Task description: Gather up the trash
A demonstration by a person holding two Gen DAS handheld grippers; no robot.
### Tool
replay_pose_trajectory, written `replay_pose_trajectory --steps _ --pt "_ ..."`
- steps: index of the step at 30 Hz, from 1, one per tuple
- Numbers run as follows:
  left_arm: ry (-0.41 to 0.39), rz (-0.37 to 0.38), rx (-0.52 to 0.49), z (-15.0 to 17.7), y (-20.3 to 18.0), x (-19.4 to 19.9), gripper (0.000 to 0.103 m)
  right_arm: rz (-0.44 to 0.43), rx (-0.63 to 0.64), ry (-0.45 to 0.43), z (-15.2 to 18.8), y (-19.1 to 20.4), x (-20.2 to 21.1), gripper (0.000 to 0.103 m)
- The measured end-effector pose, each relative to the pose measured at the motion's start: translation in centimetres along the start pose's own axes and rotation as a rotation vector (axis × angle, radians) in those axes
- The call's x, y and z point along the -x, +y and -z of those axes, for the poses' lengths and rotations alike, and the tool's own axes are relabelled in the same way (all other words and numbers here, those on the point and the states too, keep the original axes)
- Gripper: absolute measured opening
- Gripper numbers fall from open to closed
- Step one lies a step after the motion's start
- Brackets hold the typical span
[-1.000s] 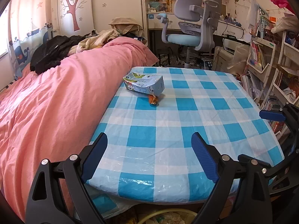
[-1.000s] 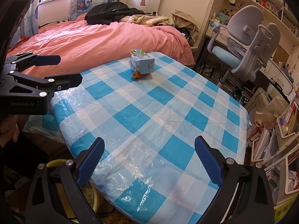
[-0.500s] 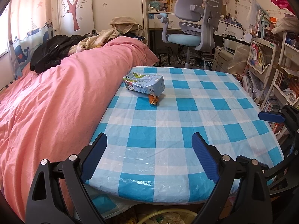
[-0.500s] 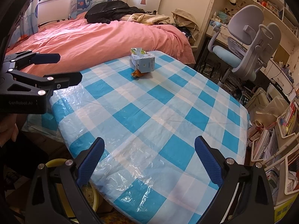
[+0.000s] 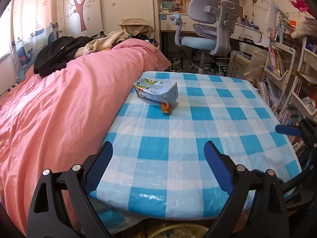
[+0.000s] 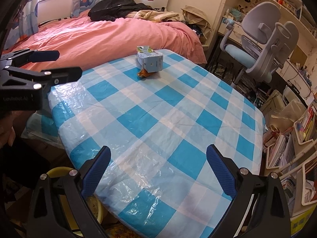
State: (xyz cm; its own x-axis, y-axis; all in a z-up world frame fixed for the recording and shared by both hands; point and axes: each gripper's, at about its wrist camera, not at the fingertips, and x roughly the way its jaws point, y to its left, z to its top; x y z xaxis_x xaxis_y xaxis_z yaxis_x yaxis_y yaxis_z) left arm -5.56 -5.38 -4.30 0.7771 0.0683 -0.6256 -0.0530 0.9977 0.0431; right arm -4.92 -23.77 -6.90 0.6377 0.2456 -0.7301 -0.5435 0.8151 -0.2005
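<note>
On the left lies the pink bed (image 5: 59,107), pressed against the table (image 5: 178,158) with its checked plastic cover; the carton (image 5: 156,90) lies on its side at the table's far-left edge, just beside the bed, with a small orange wrapper (image 5: 166,108) touching its near end. Both tools are spread wide and empty: the left gripper (image 5: 158,154) and the right gripper (image 6: 157,158) hang over the near edge, well apart from the trash. The risks, as I judge them: a clumsy reach could nudge the carton off onto the bed, crush it if squeezed hard, or miss the wrapper partly tucked under it; the slick cover may also slide. The left view shows the carton's long printed side; the right view shows its end face and a yellow bin (image 6: 59,173) below the table's near-left edge.
</note>
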Motion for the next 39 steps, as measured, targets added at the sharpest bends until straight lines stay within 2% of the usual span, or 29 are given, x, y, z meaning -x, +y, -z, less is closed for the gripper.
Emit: replay_pose_trajectory --steps 5,11,17,24,39 --pt "0.010 0.000 -0.008 -2.2 0.3 -1.0 0.090 0.028 -0.025 0.035 -0.1 -0.4 -1.0 0.093" --pt "0.007 0.006 -0.082 -4.6 1.0 -1.6 0.093 0.053 -0.046 0.086 -0.4 -1.5 -3.3 0.093" --pt "0.000 0.039 -0.033 -5.6 2.8 -0.8 0.095 0.077 -0.167 0.114 -1.0 -4.4 -5.3 0.093" --pt "-0.025 0.049 -0.019 -6.4 2.7 -0.2 0.095 0.091 -0.185 0.160 -1.0 -4.9 -7.0 0.093" --pt "0.031 0.069 -0.031 -6.3 1.9 -1.7 0.095 0.087 -0.171 0.130 -1.8 -3.9 -6.5 0.093"
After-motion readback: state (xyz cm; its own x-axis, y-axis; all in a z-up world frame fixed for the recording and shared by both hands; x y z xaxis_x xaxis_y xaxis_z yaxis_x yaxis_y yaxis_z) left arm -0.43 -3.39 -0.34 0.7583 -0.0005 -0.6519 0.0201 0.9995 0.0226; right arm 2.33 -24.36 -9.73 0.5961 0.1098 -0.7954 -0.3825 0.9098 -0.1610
